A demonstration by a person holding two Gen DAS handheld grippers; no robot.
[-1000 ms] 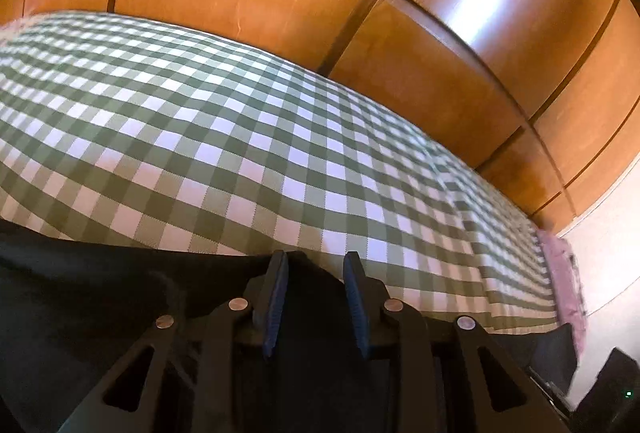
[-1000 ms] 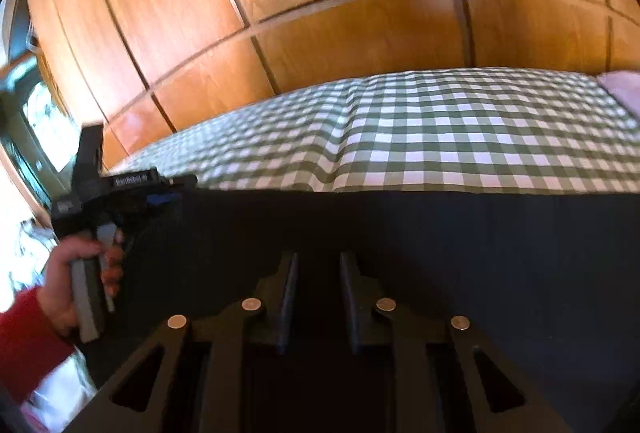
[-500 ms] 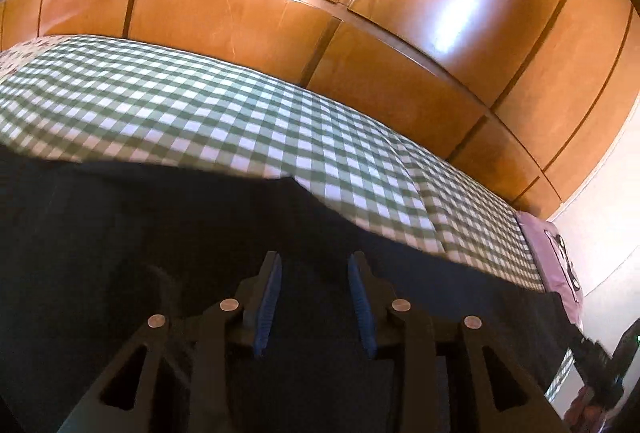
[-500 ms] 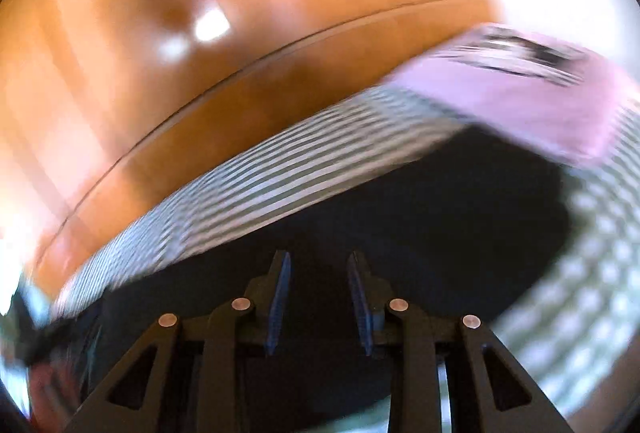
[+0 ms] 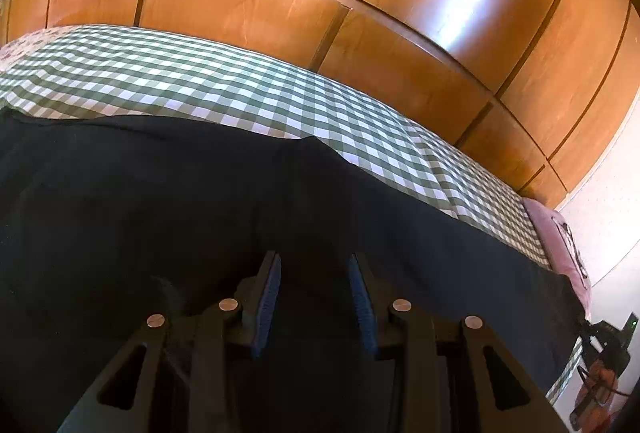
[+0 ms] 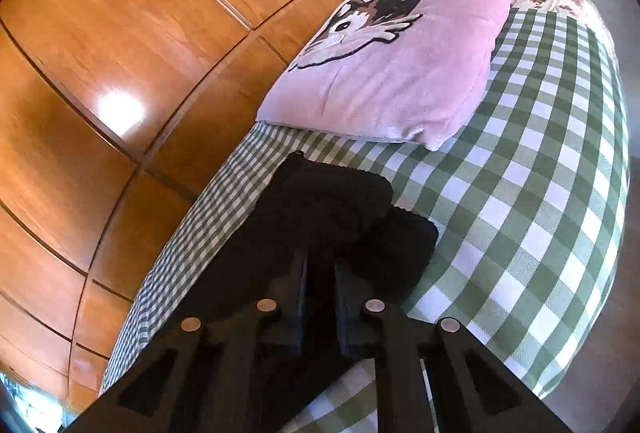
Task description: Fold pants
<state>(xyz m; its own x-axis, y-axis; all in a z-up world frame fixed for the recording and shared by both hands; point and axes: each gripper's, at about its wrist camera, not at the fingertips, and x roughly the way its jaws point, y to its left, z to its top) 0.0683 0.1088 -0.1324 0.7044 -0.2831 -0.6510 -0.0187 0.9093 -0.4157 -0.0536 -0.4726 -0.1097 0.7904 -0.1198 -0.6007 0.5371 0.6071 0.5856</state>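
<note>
Dark pants (image 5: 200, 213) lie stretched across a bed with a green-and-white check cover (image 5: 200, 81). My left gripper (image 5: 314, 265) hovers low over the middle of the pants, its blue pads apart, with dark cloth showing below the gap. In the right wrist view the leg ends of the pants (image 6: 328, 209) lie bunched near a pink pillow. My right gripper (image 6: 319, 261) is at that end, and its jaws are closing to a narrow gap with dark cloth between them.
A pink pillow (image 6: 400, 73) with an animal picture lies at the head of the check cover (image 6: 540, 193). Glossy wooden panels (image 5: 280, 13) run along the far side of the bed. At the left wrist view's lower right a hand (image 5: 596, 385) holds the other gripper.
The left gripper slid over the pants, which now fill more of its view. The right gripper swung and rolled from facing across the pants to the pillow end, and its jaws narrowed.
</note>
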